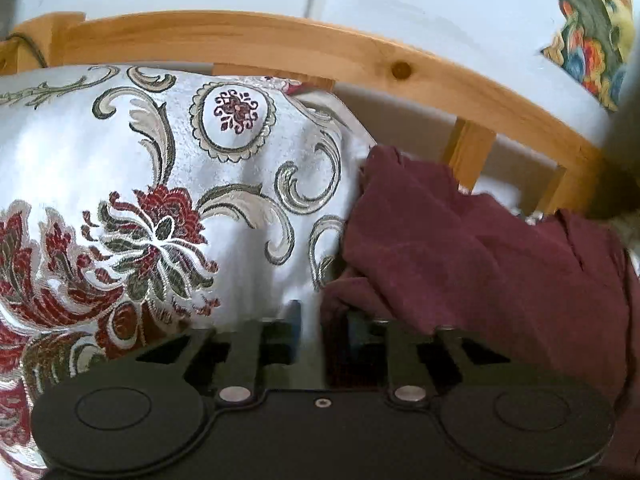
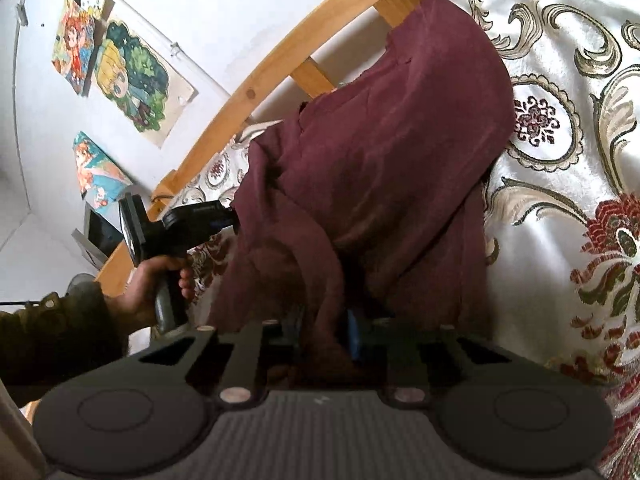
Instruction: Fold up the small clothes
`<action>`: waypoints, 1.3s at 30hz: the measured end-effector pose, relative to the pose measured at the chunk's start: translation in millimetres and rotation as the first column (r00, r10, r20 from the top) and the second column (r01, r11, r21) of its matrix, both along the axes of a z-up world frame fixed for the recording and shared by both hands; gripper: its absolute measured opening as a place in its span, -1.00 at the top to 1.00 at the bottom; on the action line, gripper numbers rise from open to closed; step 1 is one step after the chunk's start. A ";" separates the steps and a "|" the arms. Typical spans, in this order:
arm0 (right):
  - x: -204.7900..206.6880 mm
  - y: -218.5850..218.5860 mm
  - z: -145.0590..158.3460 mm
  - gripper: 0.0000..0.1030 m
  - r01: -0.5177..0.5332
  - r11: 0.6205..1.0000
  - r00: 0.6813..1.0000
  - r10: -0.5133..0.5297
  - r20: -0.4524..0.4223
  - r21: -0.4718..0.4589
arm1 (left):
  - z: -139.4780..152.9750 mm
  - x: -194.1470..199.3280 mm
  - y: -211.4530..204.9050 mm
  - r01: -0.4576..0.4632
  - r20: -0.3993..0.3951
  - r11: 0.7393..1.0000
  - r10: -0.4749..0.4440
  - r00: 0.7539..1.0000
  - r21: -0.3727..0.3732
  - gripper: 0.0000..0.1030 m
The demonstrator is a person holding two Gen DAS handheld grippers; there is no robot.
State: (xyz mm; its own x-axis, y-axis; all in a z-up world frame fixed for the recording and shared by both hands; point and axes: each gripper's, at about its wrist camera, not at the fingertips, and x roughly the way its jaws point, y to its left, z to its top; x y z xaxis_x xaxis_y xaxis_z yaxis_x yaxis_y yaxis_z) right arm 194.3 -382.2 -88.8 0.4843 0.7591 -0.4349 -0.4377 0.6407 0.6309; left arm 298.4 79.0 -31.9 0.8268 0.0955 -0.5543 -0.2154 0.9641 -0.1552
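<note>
A maroon garment (image 1: pixel 460 248) lies bunched on a white bedspread with a red and grey flower pattern (image 1: pixel 120 160). My left gripper (image 1: pixel 324 320) is at the garment's left edge, with a fold of the cloth caught between its fingers. In the right wrist view the same garment (image 2: pixel 380 140) rises in a draped heap over the bedspread (image 2: pixel 560 184). My right gripper (image 2: pixel 324 332) is shut on its near edge, and cloth fills the gap between the fingers. Across the heap, the left gripper (image 2: pixel 234 216), held by a hand (image 2: pixel 148 292), has its tips buried in the cloth.
A curved wooden bed rail (image 1: pixel 280 36) with upright slats runs close behind the garment, also shown in the right wrist view as the rail (image 2: pixel 260 84). A white wall behind it carries colourful posters (image 2: pixel 132 76). The bedspread stretches wide to the left of the garment.
</note>
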 end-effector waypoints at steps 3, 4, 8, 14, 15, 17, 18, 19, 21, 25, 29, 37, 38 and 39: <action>-1.9 3.0 1.7 -0.01 0.000 0.999 1.000 0.001 0.025 -0.033 | 1.0 -7.1 -15.5 0.081 0.010 0.987 -0.083 0.997 0.138 0.24; -3.1 5.3 2.9 -0.06 -0.004 0.999 0.999 0.005 0.036 -0.043 | 0.2 -8.1 -22.1 0.109 0.000 0.974 -0.111 0.994 0.198 0.09; -5.4 9.7 1.9 -0.11 -0.017 0.998 0.999 0.019 0.040 -0.054 | -12.5 1.7 -49.5 0.219 -0.101 0.830 -0.195 0.976 0.514 -0.27; -4.6 6.3 -0.3 -0.25 -0.001 0.999 0.999 0.003 0.040 -0.049 | -16.9 18.8 -70.2 0.327 -0.160 0.655 -0.302 0.940 0.681 0.00; -4.8 5.8 -0.6 -0.24 0.000 0.999 0.999 0.002 0.040 -0.048 | -15.5 20.0 -71.8 0.349 -0.168 0.636 -0.328 0.930 0.689 0.29; -5.8 6.0 -1.0 -0.04 -0.007 0.999 0.999 0.009 0.042 -0.049 | -11.1 21.7 -71.5 0.367 -0.177 0.635 -0.343 0.923 0.680 0.75; -6.1 6.9 -0.6 0.26 -0.014 0.999 0.999 0.016 0.042 -0.052 | -5.4 18.7 -67.7 0.348 -0.146 0.667 -0.341 0.929 0.659 0.75; -7.0 7.3 -0.7 0.57 -0.020 0.998 0.999 0.023 0.045 -0.054 | 0.2 15.3 -61.9 0.331 -0.113 0.705 -0.338 0.934 0.628 0.77; -7.6 6.9 0.6 0.75 -0.028 0.999 0.998 0.030 0.046 -0.043 | 11.2 8.4 -47.3 0.279 -0.043 0.776 -0.310 0.950 0.565 0.79; -1.9 -0.5 -0.9 0.82 -0.037 0.991 0.999 0.041 -0.031 0.127 | 24.2 2.6 -4.7 0.211 0.043 0.924 -0.237 0.971 0.319 0.78; 7.3 -12.7 -8.3 0.83 0.008 0.976 0.995 0.015 -0.103 0.217 | 17.5 -0.2 9.3 0.173 0.018 0.949 -0.184 0.983 0.262 0.78; 4.2 -5.8 10.3 -0.03 0.020 0.998 0.998 -0.017 0.061 -0.052 | 8.1 1.5 -2.9 0.216 -0.023 0.927 -0.220 0.975 0.307 0.77; 3.2 -4.0 17.3 -0.09 0.017 0.998 0.994 -0.010 0.109 -0.065 | 6.7 3.2 -2.0 0.225 -0.031 0.924 -0.227 0.973 0.310 0.77; 3.6 -1.3 24.1 -0.11 0.019 0.997 0.989 -0.007 0.146 -0.080 | 6.5 4.1 -1.7 0.238 -0.038 0.918 -0.239 0.970 0.316 0.77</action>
State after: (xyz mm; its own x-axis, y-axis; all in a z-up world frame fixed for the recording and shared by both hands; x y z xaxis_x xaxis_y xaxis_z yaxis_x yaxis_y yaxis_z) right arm 197.9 -383.6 -64.6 0.5568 0.7175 -0.4185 -0.5124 0.6932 0.5068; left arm 302.5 77.3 -25.4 0.8473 0.0653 -0.5270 0.0271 0.9858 0.1657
